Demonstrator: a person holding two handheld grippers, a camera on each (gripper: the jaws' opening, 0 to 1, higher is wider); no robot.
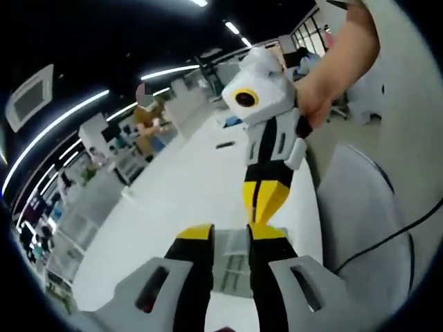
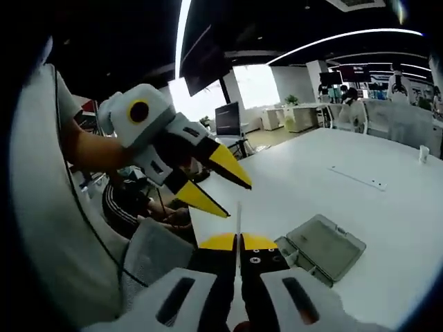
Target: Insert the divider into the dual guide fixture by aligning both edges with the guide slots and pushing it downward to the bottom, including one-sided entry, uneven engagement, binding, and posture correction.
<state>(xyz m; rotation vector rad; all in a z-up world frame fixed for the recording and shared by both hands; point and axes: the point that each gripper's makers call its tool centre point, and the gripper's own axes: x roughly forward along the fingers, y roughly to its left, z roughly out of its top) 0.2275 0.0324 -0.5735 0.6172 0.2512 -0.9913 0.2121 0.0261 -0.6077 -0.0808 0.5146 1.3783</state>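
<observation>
a white table is seen bearing a grey fixture just beside the right gripper, whose jaws are pressed together on a thin upright divider, while the left gripper is held spread above the table edge, gripping nothing

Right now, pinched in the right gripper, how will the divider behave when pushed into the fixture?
The divider shows as a thin straight line standing unsupported above the right gripper, so probably light and stiff. Being so thin, it may bow if it binds. Pinched at one edge only, it could pivot.
</observation>
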